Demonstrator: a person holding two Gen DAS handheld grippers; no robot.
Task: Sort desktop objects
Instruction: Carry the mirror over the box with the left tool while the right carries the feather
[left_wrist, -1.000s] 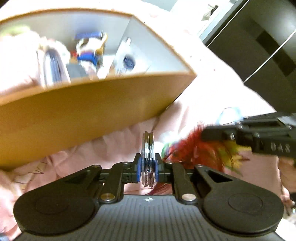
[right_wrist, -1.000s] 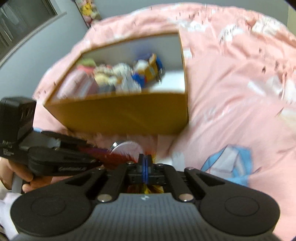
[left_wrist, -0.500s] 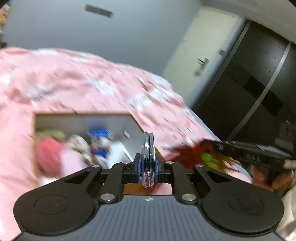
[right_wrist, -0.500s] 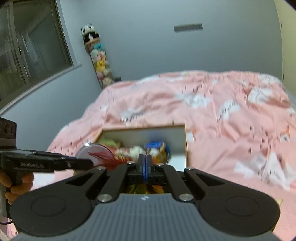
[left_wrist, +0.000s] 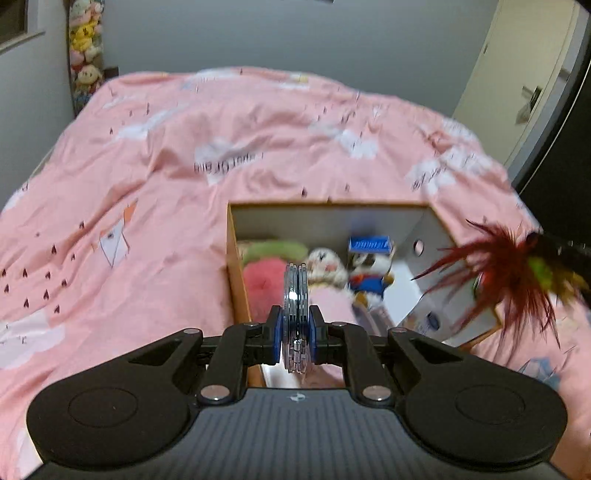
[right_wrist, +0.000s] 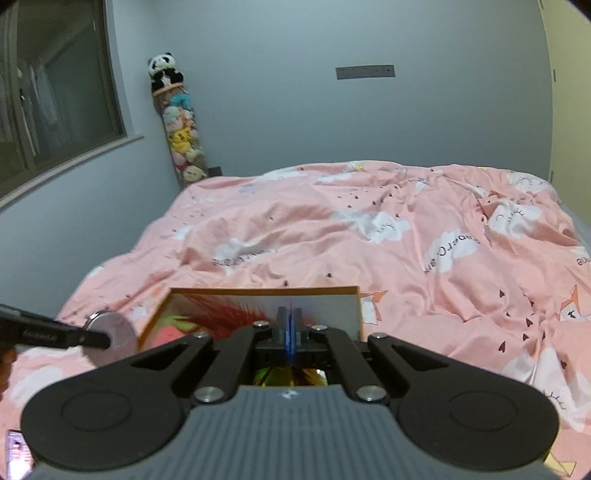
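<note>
Left gripper (left_wrist: 295, 332) clamping disc stack (left_wrist: 295, 295), right gripper (right_wrist: 289, 332) pinching feathers (left_wrist: 506, 273) (seemingly), above box rim (left_wrist: 328, 203).

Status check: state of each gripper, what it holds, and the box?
left gripper: shut on round disc stack, held on edge
round disc stack: clamped, upright, off the bed
right gripper: shut on feather toy
feather toy: held, red feathers over the box's right edge
cardboard box: open top, on the pink duvet, plush toys inside

On the bed (left_wrist: 184, 155), the box (left_wrist: 236, 280) holds what look like toys (left_wrist: 369, 269).
</note>
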